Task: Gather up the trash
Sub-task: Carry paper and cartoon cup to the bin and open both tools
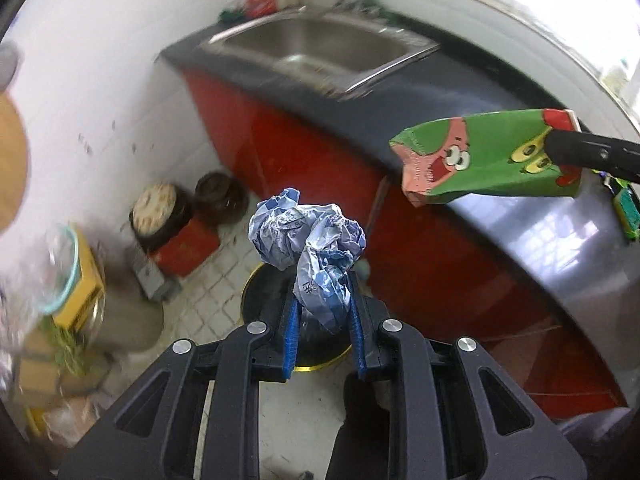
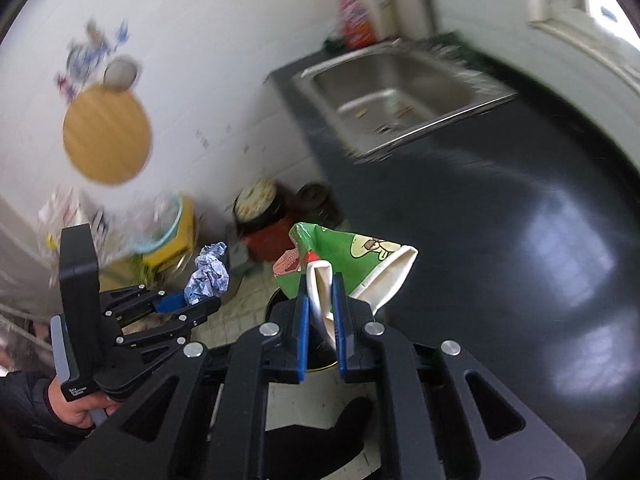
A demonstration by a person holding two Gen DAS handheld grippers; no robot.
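The left gripper [image 1: 324,316] is clamped on a crumpled blue-and-white wrapper [image 1: 308,236], its blue pads [image 1: 291,332] pinching the lower tail of the wad while the bulk stands free above the fingertips; the right gripper [image 2: 322,312] is clamped on the flattened white mouth of a green cartoon-printed carton [image 2: 344,260], which sticks out forward past its fingers. We carry both pieces in the air over the tiled floor [image 1: 208,296], beside the red cabinet [image 1: 320,152] and the dark countertop [image 2: 460,220] with its steel sink [image 2: 396,92]. Directly below the left fingers we see the yellow-rimmed round mouth of a dark bin [image 1: 256,284], and the same rim shows under the right gripper in its own view. We judge the step in hand to be the drop into that bin. To do it well, we would centre each piece over the opening before parting the jaws, lower it close to the rim so that the light wrapper does not drift aside, and release one hand at a time, since the two tools sit near each other and the carton is long enough to catch on the rim. Background blur in both views suggests motion, so we would steady the hands first.
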